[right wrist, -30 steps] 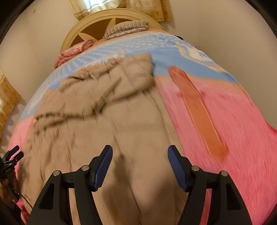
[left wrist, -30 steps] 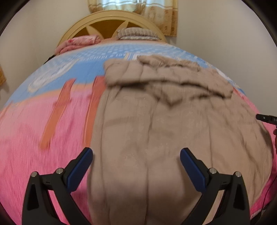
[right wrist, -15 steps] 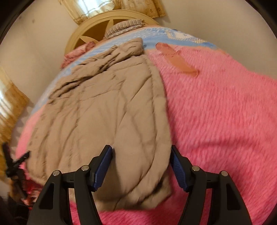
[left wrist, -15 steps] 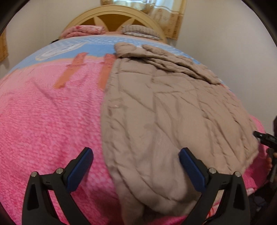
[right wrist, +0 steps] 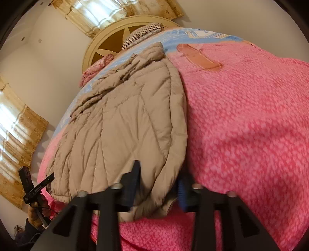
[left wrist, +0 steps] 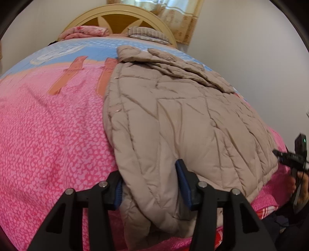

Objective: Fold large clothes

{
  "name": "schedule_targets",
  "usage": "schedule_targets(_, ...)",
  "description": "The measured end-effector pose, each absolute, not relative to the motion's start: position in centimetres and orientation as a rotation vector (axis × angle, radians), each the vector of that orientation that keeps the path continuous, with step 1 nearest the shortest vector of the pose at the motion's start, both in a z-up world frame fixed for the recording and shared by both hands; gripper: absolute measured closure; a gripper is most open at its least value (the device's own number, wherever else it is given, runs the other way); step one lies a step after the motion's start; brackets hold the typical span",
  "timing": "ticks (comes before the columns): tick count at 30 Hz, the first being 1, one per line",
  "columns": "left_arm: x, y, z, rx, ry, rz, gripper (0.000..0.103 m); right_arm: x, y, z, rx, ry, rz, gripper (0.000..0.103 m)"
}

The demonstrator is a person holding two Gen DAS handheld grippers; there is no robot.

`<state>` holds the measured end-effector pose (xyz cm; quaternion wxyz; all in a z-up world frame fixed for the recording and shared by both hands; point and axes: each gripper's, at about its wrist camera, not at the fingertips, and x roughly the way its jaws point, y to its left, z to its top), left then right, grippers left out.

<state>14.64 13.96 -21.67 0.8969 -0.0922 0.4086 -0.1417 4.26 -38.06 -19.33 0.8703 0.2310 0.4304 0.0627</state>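
The near hem of the beige quilted padded jacket [left wrist: 173, 119] on the pink bed [left wrist: 48, 135] is being closed on by both the left tool [left wrist: 149, 185] and right tool [right wrist: 158, 185].

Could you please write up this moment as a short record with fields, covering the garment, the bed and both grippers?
garment: beige quilted jacket, spread flat, hem nearest the cameras
surface: bed with pink blanket, blue towards the headboard
left gripper: jaws closing, one near corner of the hem between them
right gripper: jaws closing, the other near corner of the hem between them
pillow: by the headboard, apart from the jacket
fold: not yet begun
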Motion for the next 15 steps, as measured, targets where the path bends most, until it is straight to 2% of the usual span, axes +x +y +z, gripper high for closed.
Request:
schedule_targets(2,14.6,13.7,-21.7,-0.186,0.849,-0.289,0.044,3.7,-37.8,-19.4,0.476,0.906,0.148,0.056)
schedule_targets(4,14.5,13.3,-21.7,-0.164,0.843,-0.284,0.044,3.5,-37.7,-19.5,0.464,0.908,0.147,0.056)
schedule_targets(5,14.3,13.1,-21.7,-0.148,0.835,-0.294,0.046,3.6,-37.6,-19.5,0.457,0.911,0.148,0.063)
schedule_targets(6,14.2,12.8,-21.6,-0.125,0.826,-0.314,0.065,3.6,-37.6,-19.6,0.468,0.914,0.164,0.080)
schedule_targets(7,14.2,12.8,-21.5,-0.117,0.822,-0.334,0.078,3.5,-37.7,-19.8,0.499,0.911,0.191,0.084)
schedule_targets(9,13.7,12.8,-20.9,-0.105,0.809,-0.351,0.088,3.3,-37.6,-19.7,0.496,0.897,0.204,0.090)
schedule_targets(15,11.6,14.5,-17.7,-0.152,0.745,-0.415,0.093,0.8,-38.3,-17.6,0.563,0.812,0.272,0.092)
